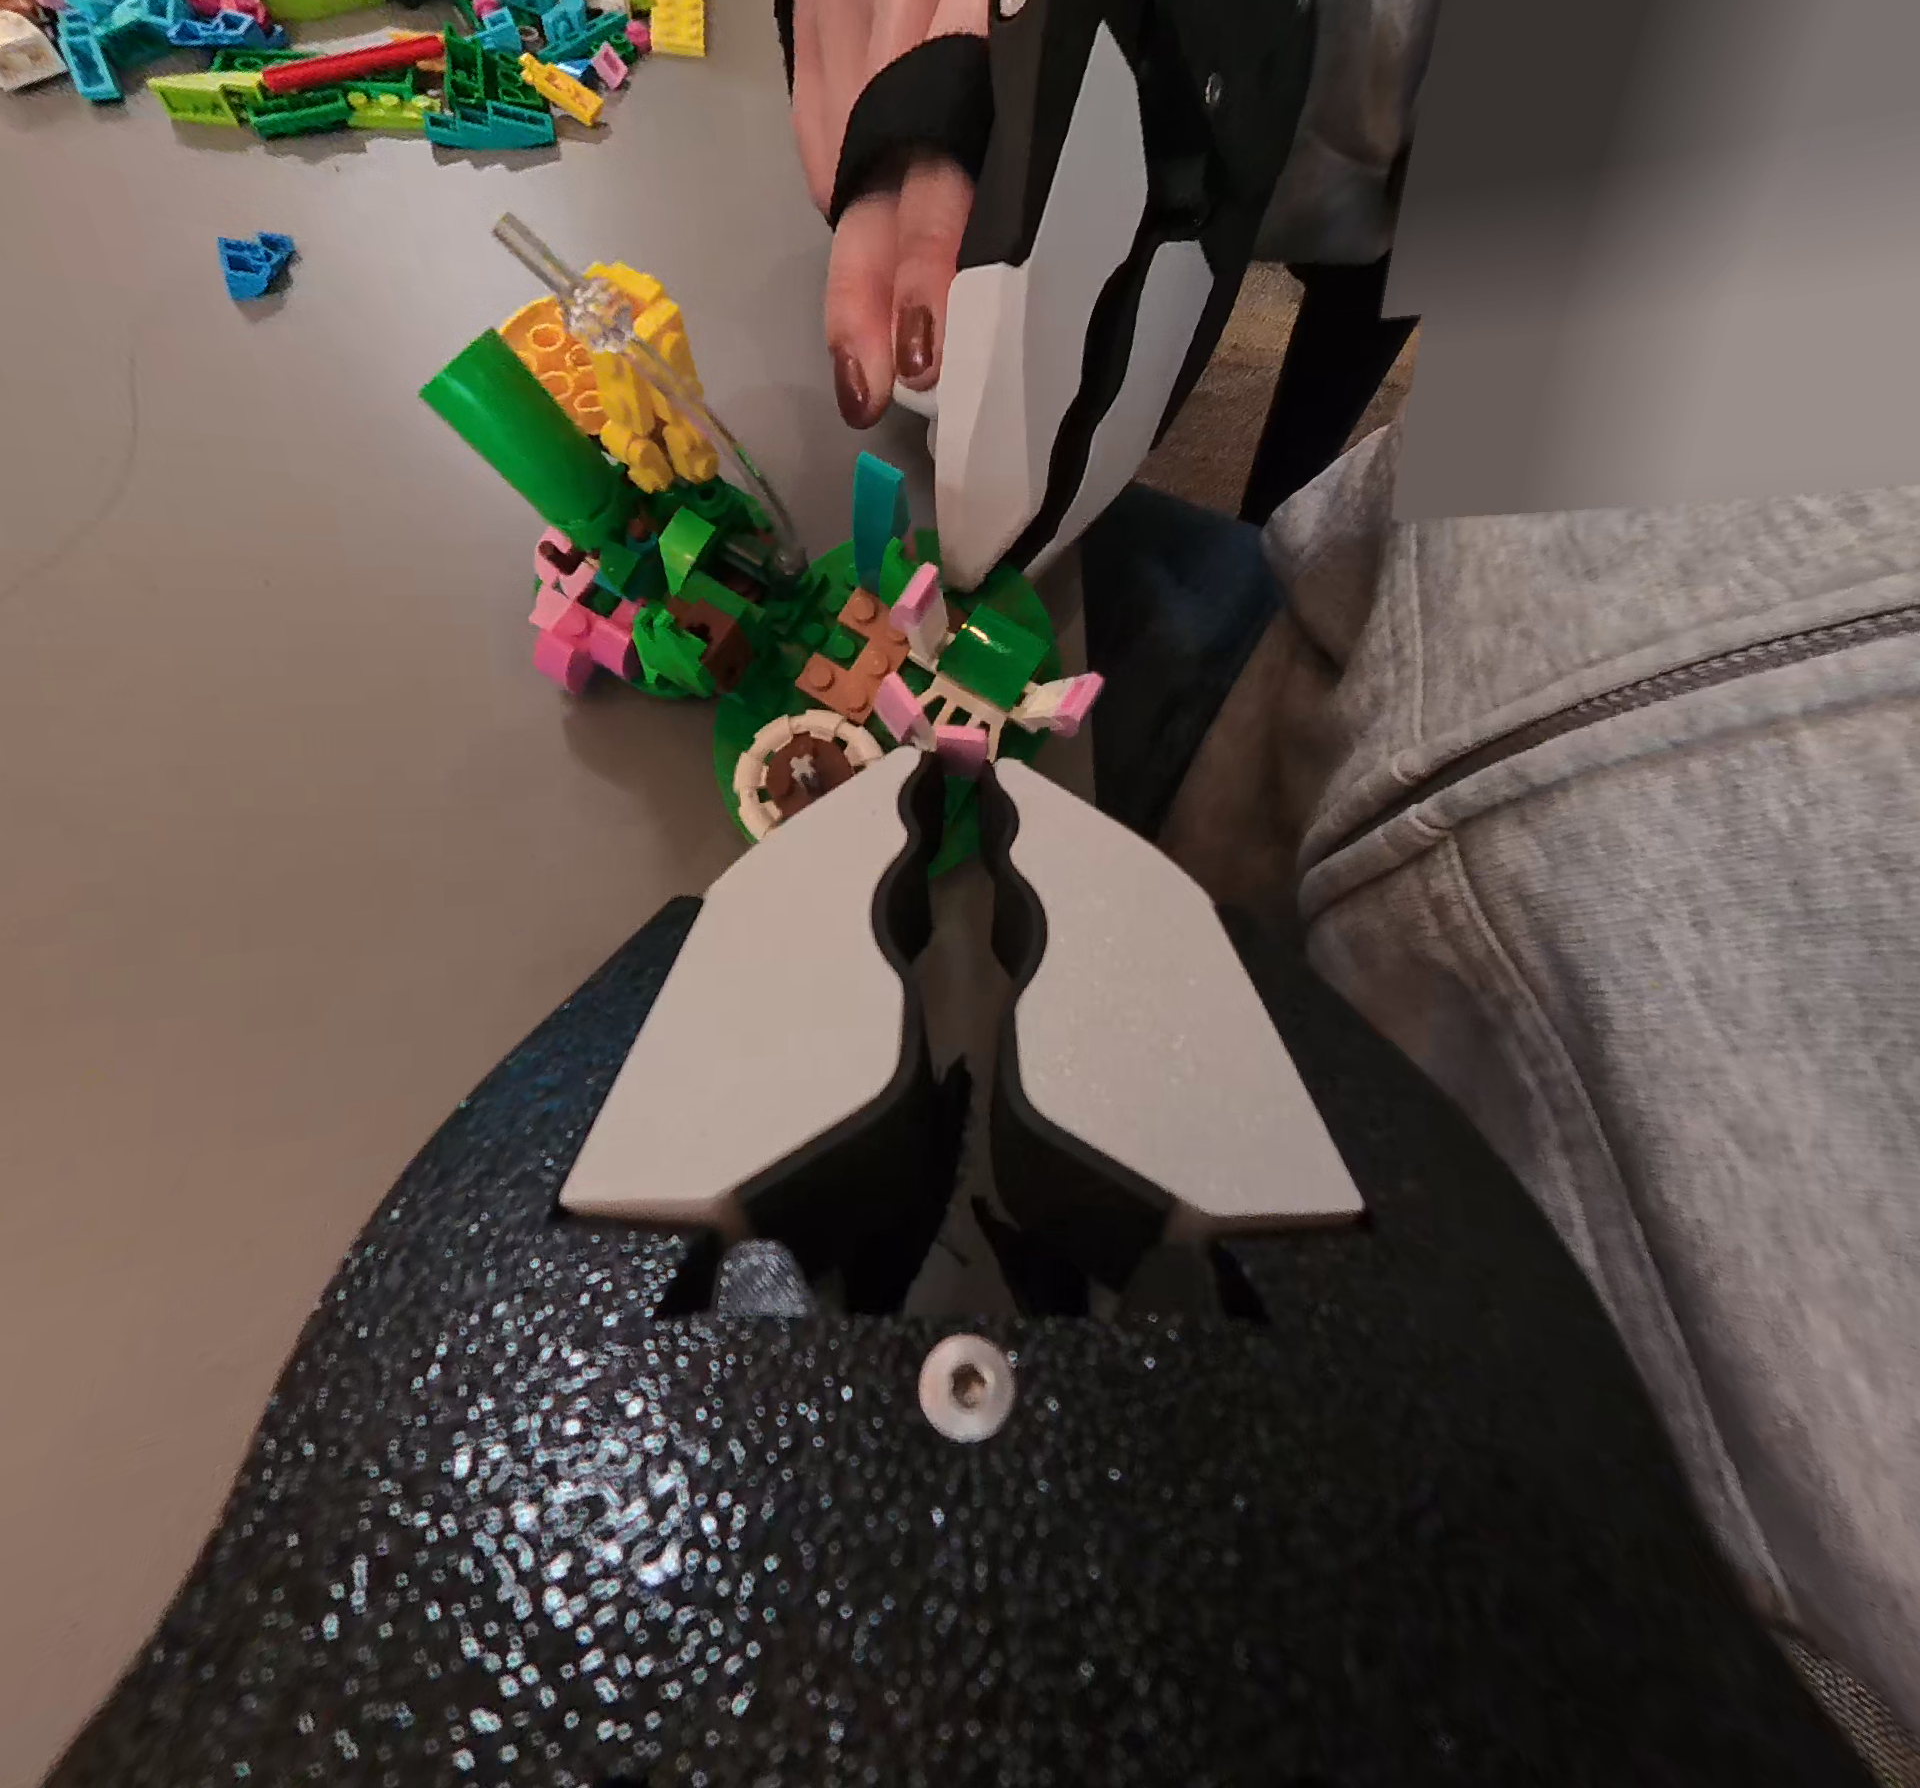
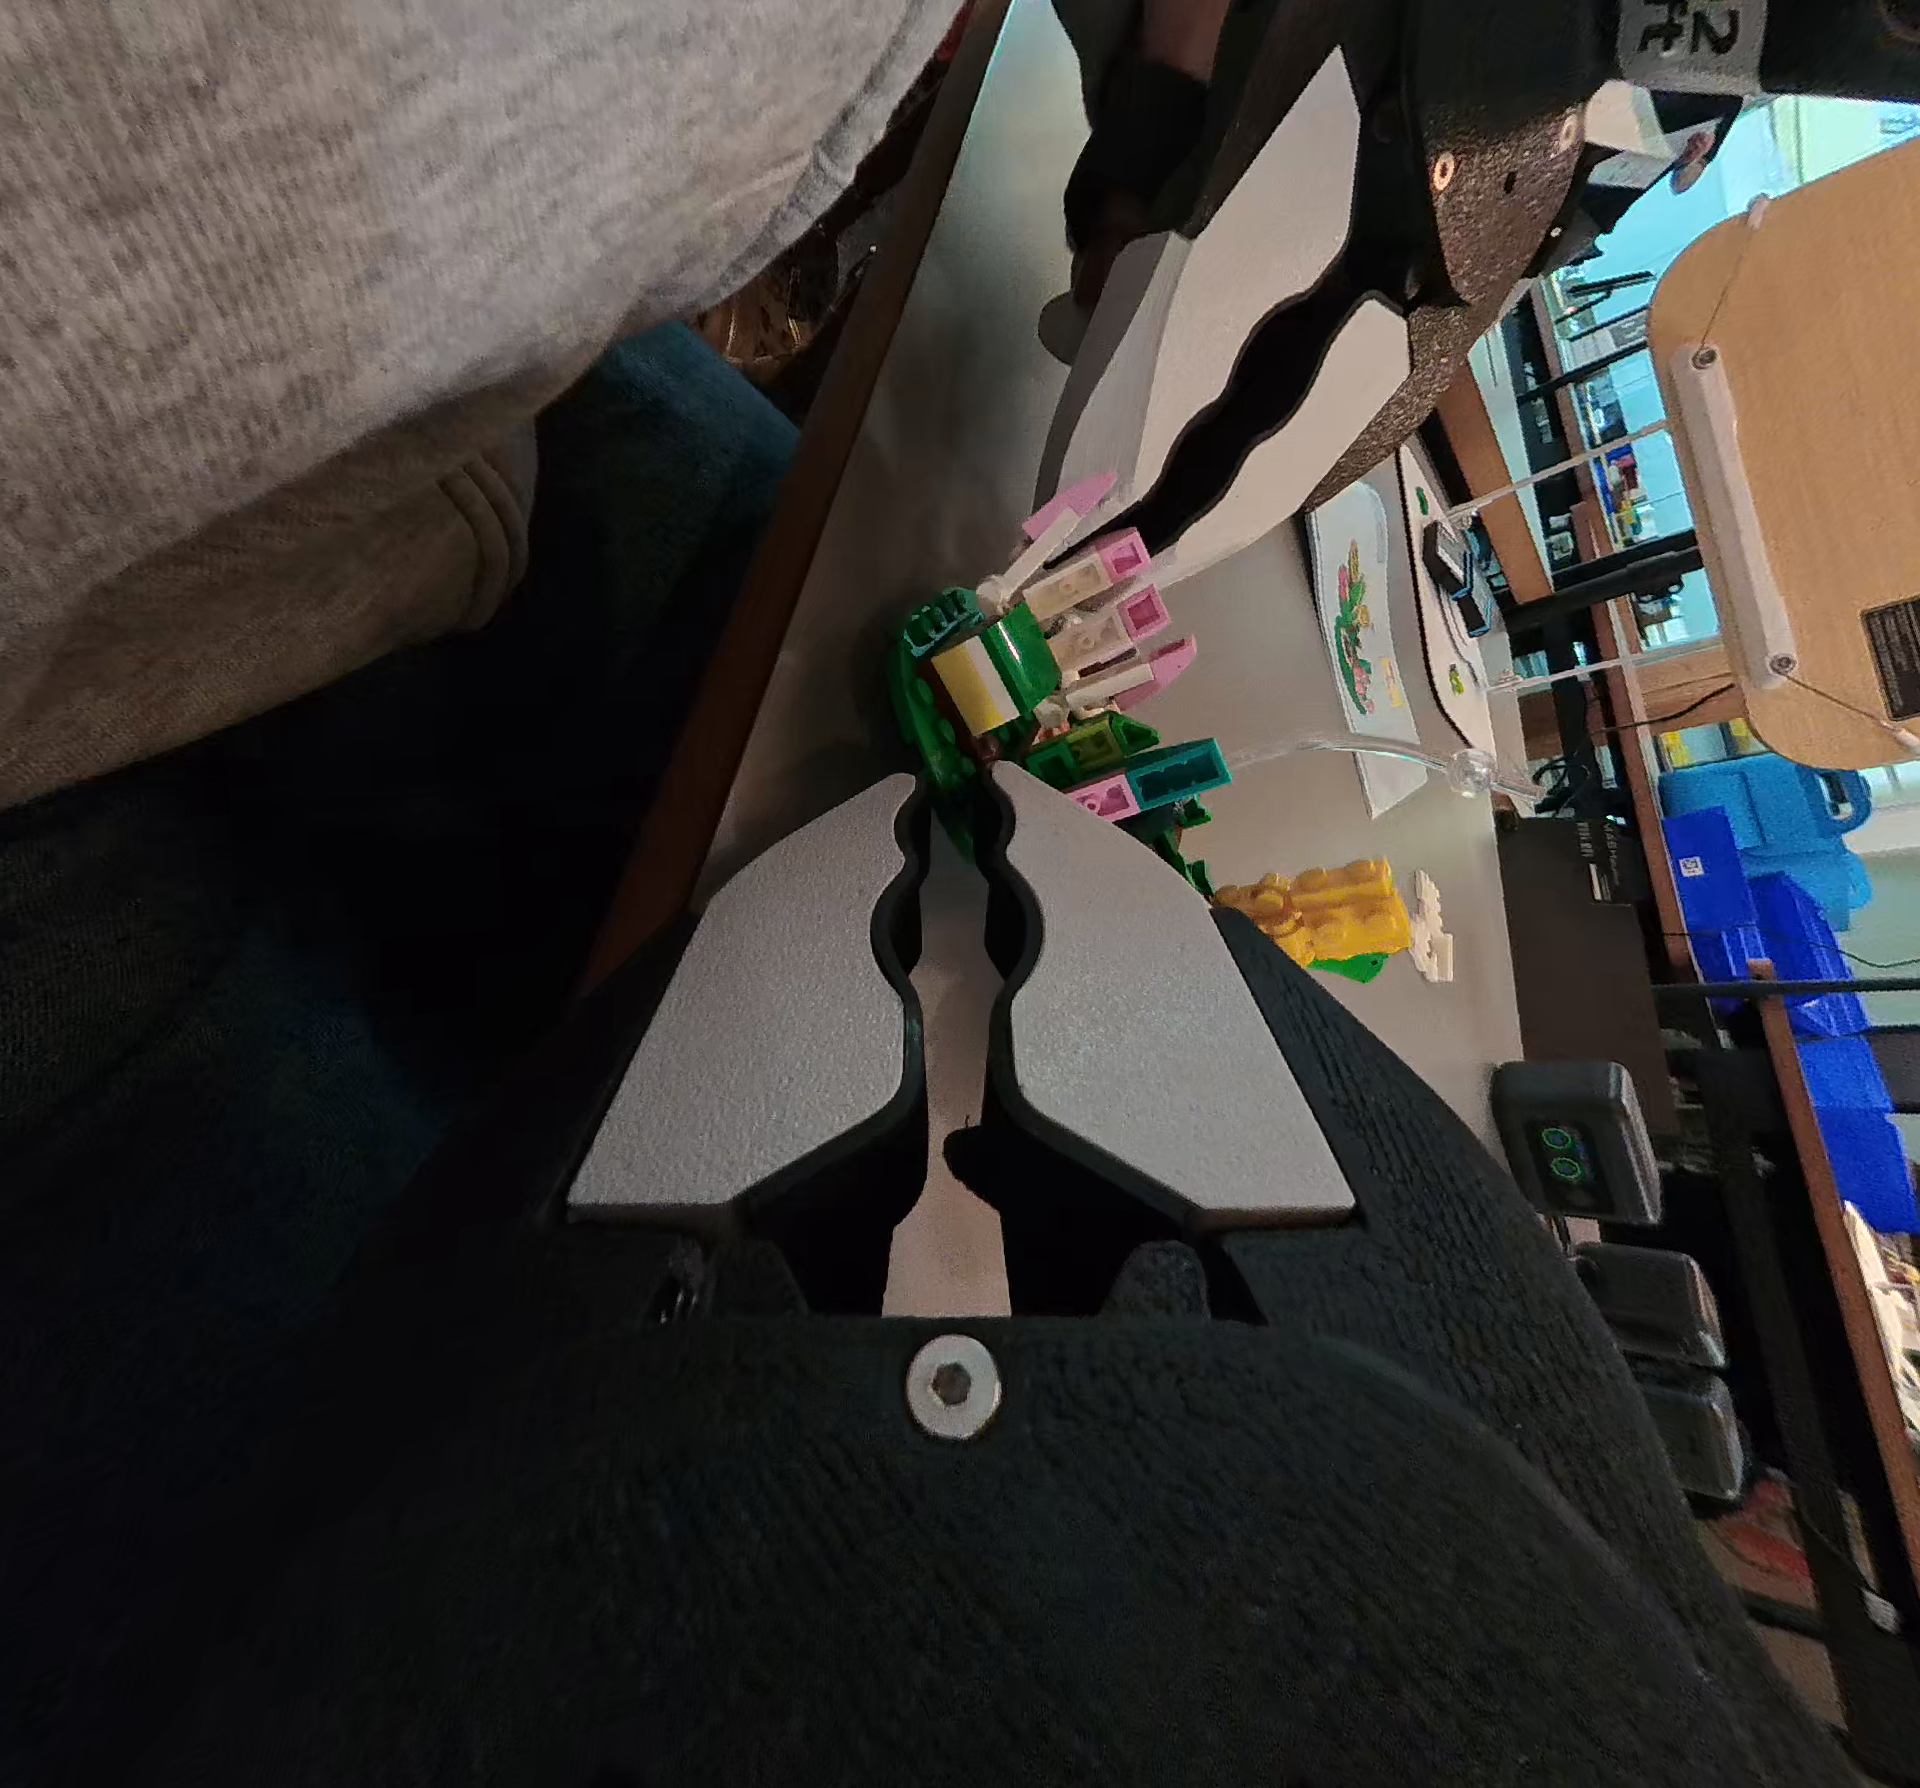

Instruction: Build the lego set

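Here's the lego model (image 1: 821, 637), sitting at the near edge of the grey counter (image 1: 312, 699), right in front of the person in the grey sweatshirt (image 1: 1662, 907). It's a cluster of green round plates carrying brown bricks, pink petals, a white ringed wheel piece (image 1: 805, 770) and a tall green tube topped by a yellow flower (image 1: 623, 367), with a clear curved rod (image 1: 582, 294) arching over it.

The left gripper (image 1: 954, 770) comes in low, its grey fingers (image 1: 790, 959) nearly together with only a narrow slit between the tips, pressed up against the pink-and-white pieces at the model's front; whether it actually pinches one, I cannot tell. In the right wrist view its tips meet the pink petals (image 2: 1117, 559).

The right gripper (image 2: 956, 788), held in a bare hand (image 1: 883, 76) with a black strap, reaches in from the far side. Its fingers (image 2: 1132, 990) also stand a thin gap apart, tips at the green base plate's edge, and the grip itself is hidden.

Far across the counter lies a loose pile of bricks (image 1: 312, 3) in teal, blue, yellow and lime, with one blue brick (image 1: 255, 263) apart from it. Beyond the counter the room shows blue bins (image 2: 1787, 907), a wooden panel (image 2: 1808, 450) and an open instruction sheet (image 2: 1361, 616).
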The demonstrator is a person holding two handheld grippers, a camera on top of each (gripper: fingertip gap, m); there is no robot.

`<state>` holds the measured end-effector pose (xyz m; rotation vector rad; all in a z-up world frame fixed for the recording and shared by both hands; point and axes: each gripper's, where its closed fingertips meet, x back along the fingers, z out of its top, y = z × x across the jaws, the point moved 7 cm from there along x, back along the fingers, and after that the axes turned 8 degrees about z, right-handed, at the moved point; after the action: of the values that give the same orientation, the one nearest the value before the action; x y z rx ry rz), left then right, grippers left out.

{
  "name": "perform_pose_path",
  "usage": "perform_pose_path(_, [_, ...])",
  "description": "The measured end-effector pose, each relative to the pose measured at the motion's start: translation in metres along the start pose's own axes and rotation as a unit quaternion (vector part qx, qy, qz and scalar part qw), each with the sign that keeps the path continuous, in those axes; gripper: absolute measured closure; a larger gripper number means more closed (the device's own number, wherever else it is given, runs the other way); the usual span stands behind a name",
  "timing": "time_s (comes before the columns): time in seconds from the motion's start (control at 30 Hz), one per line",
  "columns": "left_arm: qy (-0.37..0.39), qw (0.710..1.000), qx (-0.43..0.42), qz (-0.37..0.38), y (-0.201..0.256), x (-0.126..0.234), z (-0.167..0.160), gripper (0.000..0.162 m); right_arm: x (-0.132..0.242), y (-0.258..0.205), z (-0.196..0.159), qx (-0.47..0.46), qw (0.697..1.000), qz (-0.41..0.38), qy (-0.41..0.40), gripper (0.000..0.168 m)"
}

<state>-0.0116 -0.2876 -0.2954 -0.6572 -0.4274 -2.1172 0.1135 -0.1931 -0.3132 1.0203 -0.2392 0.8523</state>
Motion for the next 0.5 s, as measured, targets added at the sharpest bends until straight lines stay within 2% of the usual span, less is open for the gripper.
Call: perform_pose_path(0.5, [-0.035, 0.999, -0.028, 0.002, 0.0002, -0.0021, 0.0049, 0.155, -0.0019, -0.0014, 0.0038, 0.013, 1.0, 0.003, -0.015, 0.162])
